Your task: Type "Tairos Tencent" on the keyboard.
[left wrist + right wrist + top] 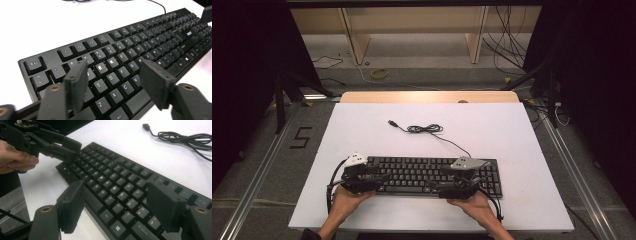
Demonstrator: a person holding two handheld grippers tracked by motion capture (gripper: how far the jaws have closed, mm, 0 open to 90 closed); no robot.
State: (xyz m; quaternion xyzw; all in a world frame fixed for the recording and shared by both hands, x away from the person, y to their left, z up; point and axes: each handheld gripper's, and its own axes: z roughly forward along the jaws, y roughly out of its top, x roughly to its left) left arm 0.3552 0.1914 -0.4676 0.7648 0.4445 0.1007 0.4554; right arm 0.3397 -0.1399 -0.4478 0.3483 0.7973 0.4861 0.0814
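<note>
Both grippers hover over the keyboard (432, 175) on the table (362, 130), left gripper (113, 82) and right gripper (120, 206) with jaws apart, nothing held; judged next: lowering a jaw tip onto one key

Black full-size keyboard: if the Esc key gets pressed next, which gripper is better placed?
Probably the left gripper. Its open fingers hover over the letter keys at the black full-size keyboard's left end, close to Esc; the right gripper hovers over the right half.
</note>
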